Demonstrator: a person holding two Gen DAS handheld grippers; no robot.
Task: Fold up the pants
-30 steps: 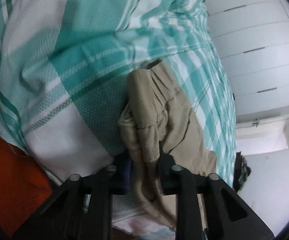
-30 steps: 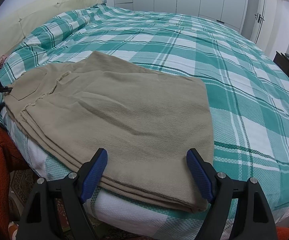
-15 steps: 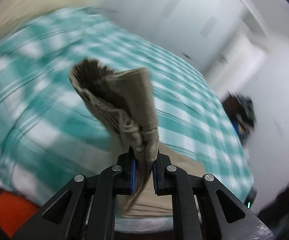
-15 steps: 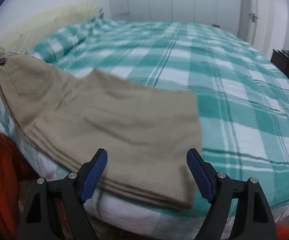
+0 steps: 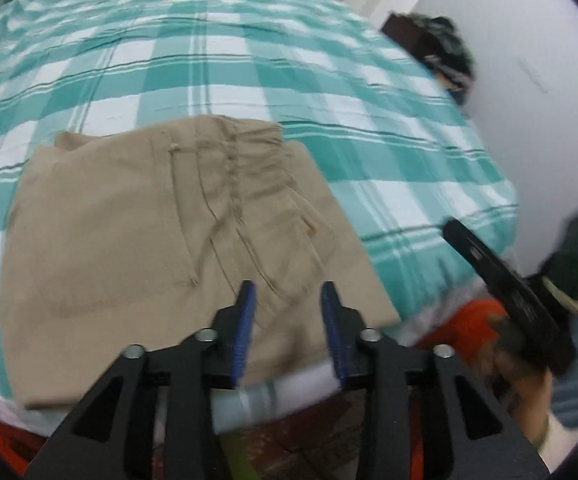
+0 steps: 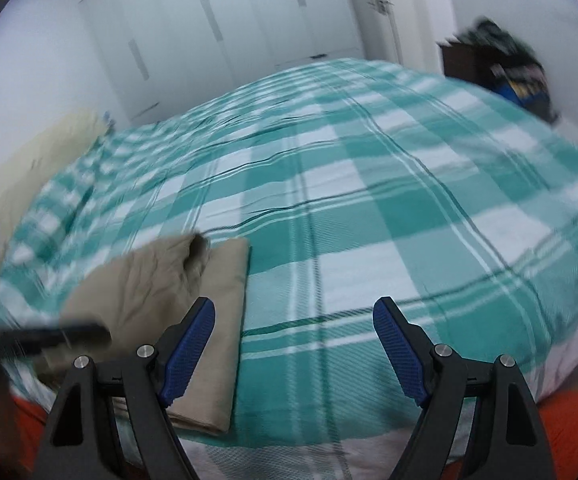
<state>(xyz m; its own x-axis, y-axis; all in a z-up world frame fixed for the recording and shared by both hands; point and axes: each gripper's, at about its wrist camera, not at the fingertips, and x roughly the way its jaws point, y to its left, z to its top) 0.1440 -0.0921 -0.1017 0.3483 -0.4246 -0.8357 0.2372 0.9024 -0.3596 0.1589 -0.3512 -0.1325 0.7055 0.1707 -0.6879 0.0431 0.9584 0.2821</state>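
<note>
The tan pants (image 5: pixel 161 232) lie folded into a compact rectangle on the teal and white plaid bed, waistband side on top, near the bed's front edge. My left gripper (image 5: pixel 289 320) is open and empty, hovering just above the near edge of the pants. My right gripper (image 6: pixel 293 344) is wide open and empty, over the bedspread to the right of the pants (image 6: pixel 161 292). The right gripper's body shows blurred in the left wrist view (image 5: pixel 505 288), and the left gripper shows as a dark blur in the right wrist view (image 6: pixel 49 336).
The plaid bedspread (image 5: pixel 249 60) covers a large bed. White wardrobe doors (image 6: pixel 229 32) stand behind it. A cream pillow (image 6: pixel 37 156) lies at the far left. A dark pile of clothes (image 6: pixel 505 68) sits on furniture at the right. Orange fabric (image 5: pixel 469 328) lies below the bed's edge.
My left gripper carried the waistband end over onto the rest of the pants, let go and opened. The pants now lie folded smaller. My right gripper swung to the right, off the pants.
</note>
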